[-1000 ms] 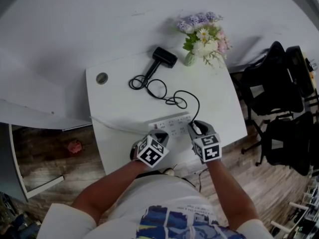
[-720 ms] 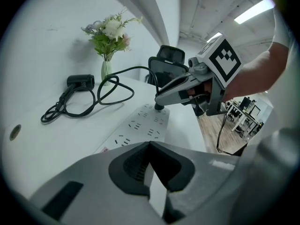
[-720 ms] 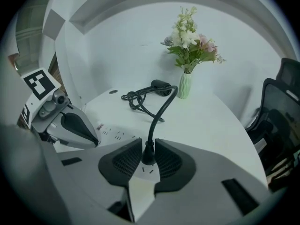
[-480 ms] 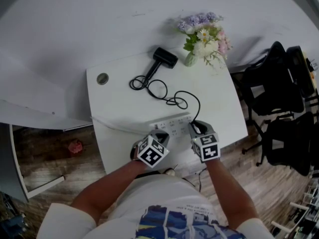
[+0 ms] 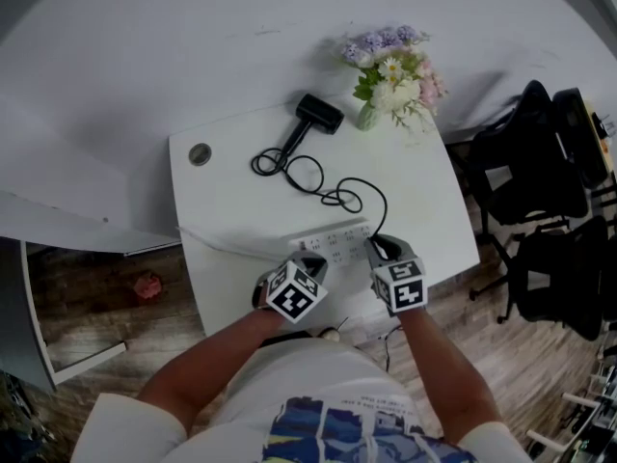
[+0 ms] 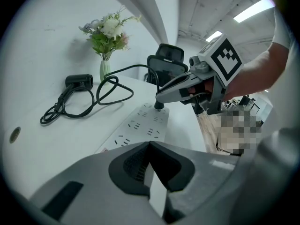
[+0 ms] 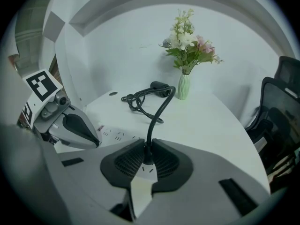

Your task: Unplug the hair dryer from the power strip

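Observation:
A black hair dryer [image 5: 318, 111] lies at the far side of the white table [image 5: 424, 186]. Its black cord [image 5: 333, 193] loops toward me to a plug [image 7: 148, 159] seated in the white power strip [image 5: 333, 242]. My right gripper [image 7: 148, 156] is at the strip's right end, its jaws closing, and both pads touch the plug's sides. In the left gripper view the right gripper [image 6: 159, 97] sits over the plug [image 6: 160, 105]. My left gripper [image 6: 149, 144] is shut, with its tips down on the near left end of the power strip [image 6: 140, 125].
A green vase of flowers [image 5: 369, 114] stands at the table's far right corner, near the dryer. A round cable hole [image 5: 200, 153] is at the far left. Black office chairs [image 5: 540, 181] stand to the right of the table, and the table edge runs just behind both grippers.

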